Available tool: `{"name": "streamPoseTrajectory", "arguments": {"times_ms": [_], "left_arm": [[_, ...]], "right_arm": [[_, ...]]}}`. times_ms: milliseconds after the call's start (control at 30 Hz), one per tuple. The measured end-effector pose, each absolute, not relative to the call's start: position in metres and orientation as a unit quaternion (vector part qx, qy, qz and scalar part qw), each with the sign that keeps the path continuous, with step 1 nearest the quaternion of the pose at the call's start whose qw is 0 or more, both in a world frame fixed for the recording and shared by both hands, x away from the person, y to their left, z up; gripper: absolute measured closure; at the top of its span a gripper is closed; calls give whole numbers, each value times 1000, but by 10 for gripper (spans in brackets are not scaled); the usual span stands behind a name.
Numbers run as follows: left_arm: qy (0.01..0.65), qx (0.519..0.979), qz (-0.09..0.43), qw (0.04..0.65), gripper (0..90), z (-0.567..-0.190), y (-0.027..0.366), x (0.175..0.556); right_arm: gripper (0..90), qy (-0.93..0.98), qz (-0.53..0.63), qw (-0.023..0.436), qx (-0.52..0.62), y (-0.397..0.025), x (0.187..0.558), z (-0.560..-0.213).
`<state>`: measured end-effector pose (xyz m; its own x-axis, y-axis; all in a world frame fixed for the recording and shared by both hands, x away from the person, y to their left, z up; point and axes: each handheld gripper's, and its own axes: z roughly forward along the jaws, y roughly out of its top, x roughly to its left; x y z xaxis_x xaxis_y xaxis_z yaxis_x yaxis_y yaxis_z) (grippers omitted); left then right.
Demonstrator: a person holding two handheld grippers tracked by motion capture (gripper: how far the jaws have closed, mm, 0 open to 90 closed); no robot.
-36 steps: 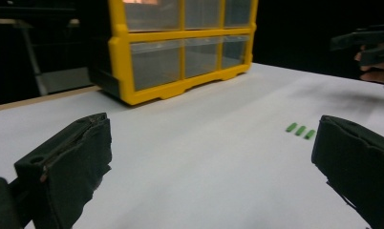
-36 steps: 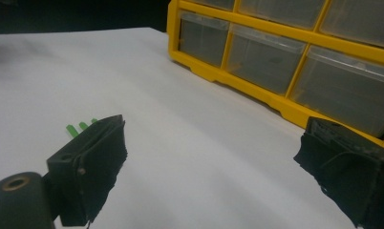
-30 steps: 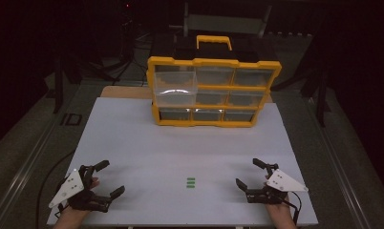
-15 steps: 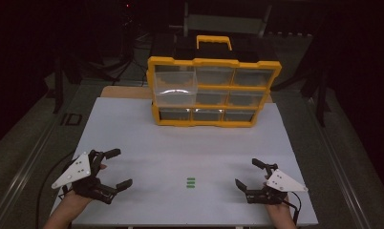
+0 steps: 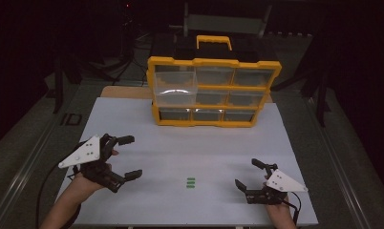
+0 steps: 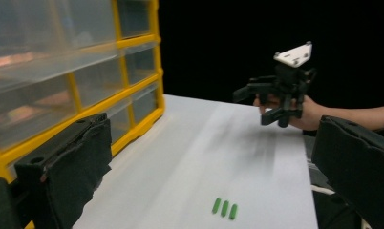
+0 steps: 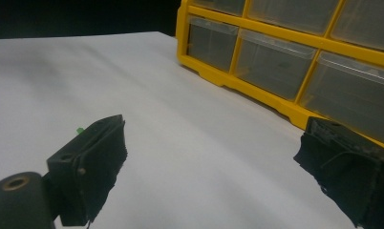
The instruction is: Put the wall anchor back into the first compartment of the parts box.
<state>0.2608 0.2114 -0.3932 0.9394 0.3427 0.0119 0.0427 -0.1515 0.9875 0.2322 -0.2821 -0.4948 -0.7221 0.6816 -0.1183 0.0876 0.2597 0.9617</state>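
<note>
While both claws gape with nothing held, the left gripper [image 5: 119, 157] hovers w/ jaws aimed toward table centre. Three small green pieces [image 5: 190, 182] lie on the white table [image 5: 285, 143], betw. it and the right gripper [image 5: 250, 179], approx. midway, side by side; yellow drawer cabinet [image 5: 214, 90] well beyond.

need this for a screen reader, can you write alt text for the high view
Two hand-held grippers, left gripper and right gripper, rest open near the front of a white table, with three small green pieces between them. A yellow drawer cabinet stands at the back.
</note>
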Motion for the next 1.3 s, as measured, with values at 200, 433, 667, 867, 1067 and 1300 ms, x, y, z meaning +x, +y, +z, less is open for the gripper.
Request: {"name": "streamPoseTrajectory", "arguments": {"times_ms": [200, 433, 667, 867, 1067, 1300], "left_arm": [[105, 754, 101, 641, 0, -387, 198, 268], [89, 761, 87, 637, 0, -382, 181, 278], [71, 777, 73, 621, 0, -382, 160, 286], [59, 786, 57, 613, 0, -388, 144, 292], [50, 796, 40, 602, 0, -399, 129, 299], [49, 802, 27, 595, 0, -412, 115, 305]], "right_arm": [[83, 747, 551, 269, 258, -281, 232, -495], [83, 748, 550, 269, 257, -281, 232, -495], [83, 748, 550, 268, 257, -281, 232, -495], [84, 748, 550, 268, 257, -282, 232, -495], [84, 749, 549, 267, 255, -282, 233, -496], [84, 749, 550, 266, 258, -282, 232, -496]]}}
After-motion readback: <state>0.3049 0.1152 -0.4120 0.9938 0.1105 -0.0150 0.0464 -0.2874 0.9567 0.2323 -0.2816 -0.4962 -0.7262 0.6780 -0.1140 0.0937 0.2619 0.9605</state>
